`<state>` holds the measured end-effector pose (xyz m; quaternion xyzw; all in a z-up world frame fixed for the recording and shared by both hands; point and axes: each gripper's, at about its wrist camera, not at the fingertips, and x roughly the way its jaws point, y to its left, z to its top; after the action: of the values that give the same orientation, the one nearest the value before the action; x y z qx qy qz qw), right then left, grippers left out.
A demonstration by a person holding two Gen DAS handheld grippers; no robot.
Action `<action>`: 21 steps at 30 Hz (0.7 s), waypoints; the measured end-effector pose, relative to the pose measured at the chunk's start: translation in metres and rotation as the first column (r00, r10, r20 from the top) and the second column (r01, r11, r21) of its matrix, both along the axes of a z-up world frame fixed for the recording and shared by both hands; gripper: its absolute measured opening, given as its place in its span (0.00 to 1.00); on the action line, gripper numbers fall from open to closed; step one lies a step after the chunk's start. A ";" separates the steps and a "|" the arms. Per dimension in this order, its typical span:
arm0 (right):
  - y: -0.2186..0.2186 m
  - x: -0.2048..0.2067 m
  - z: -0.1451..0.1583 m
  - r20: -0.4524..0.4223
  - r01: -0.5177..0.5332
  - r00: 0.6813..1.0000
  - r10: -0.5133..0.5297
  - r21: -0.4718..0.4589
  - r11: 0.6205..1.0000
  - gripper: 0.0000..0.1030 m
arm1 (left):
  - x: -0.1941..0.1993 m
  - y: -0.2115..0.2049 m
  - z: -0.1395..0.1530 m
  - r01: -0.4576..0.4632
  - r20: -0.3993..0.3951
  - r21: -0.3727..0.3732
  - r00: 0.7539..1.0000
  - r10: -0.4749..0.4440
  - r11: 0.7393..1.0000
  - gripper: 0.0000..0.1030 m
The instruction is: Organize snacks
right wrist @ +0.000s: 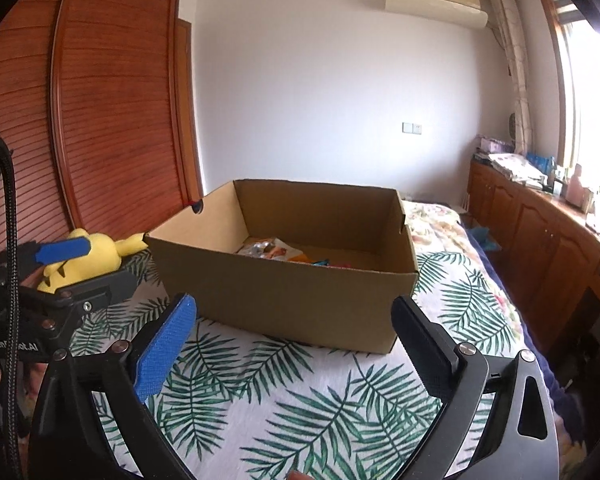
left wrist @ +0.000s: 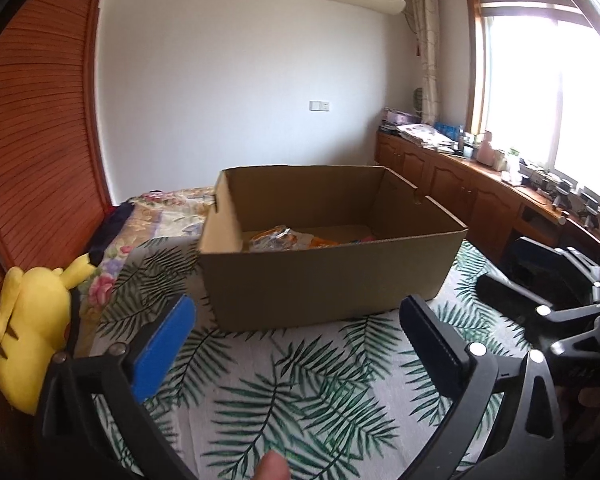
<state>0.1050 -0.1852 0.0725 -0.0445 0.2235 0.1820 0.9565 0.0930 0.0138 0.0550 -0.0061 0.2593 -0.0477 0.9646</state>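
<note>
An open brown cardboard box (left wrist: 324, 276) stands on a bed with a palm-leaf cover; it also shows in the right wrist view (right wrist: 284, 292). Snack packets (left wrist: 288, 238) lie on its floor, partly hidden by the near wall, and show in the right wrist view (right wrist: 272, 250) too. My left gripper (left wrist: 296, 316) is open and empty, just short of the box's near wall. My right gripper (right wrist: 294, 314) is open and empty, also in front of the box. The left gripper's body shows at the left of the right wrist view (right wrist: 60, 280).
A yellow plush toy (left wrist: 32, 320) lies at the bed's left edge by a wooden slatted wardrobe (left wrist: 32, 140). A floral blanket (left wrist: 160, 208) covers the bed beyond the box. Wooden cabinets (left wrist: 480, 192) with clutter run along the right under the window.
</note>
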 end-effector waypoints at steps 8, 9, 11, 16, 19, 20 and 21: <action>-0.010 -0.025 -0.004 0.015 0.025 1.000 -0.025 0.012 1.000 0.97 | -0.025 -0.005 -0.015 -0.031 0.000 0.029 1.000 0.031 0.999 1.00; -0.012 -0.029 -0.005 0.019 0.032 0.999 -0.032 0.009 0.999 0.97 | -0.029 -0.007 -0.015 -0.029 0.007 0.033 1.000 0.028 0.999 1.00; -0.014 -0.034 -0.006 0.028 0.043 0.999 -0.043 0.003 0.999 0.97 | -0.036 -0.010 -0.014 -0.034 0.012 0.043 0.999 0.033 0.999 1.00; -0.023 -0.050 -0.005 0.017 0.055 0.998 -0.056 0.030 0.998 0.97 | -0.055 -0.019 -0.011 -0.028 0.002 0.024 1.000 0.028 0.999 1.00; -0.027 -0.060 -0.003 0.026 0.069 0.997 -0.070 0.026 0.997 0.97 | -0.068 -0.025 -0.006 -0.026 0.012 0.019 1.000 0.026 0.999 1.00; -0.029 -0.064 -0.002 0.031 0.078 0.996 -0.079 0.025 0.997 0.97 | -0.073 -0.027 -0.004 -0.026 0.020 0.020 0.999 0.026 0.999 1.00; -0.031 -0.068 -0.001 0.035 0.085 0.996 -0.085 0.025 0.996 0.97 | -0.076 -0.028 -0.002 -0.027 0.026 0.022 0.999 0.026 0.999 1.00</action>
<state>0.0375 -0.2157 0.0715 -0.0268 0.2057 0.1429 0.9677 0.0167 -0.0147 0.0530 0.0019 0.2474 -0.0323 0.9684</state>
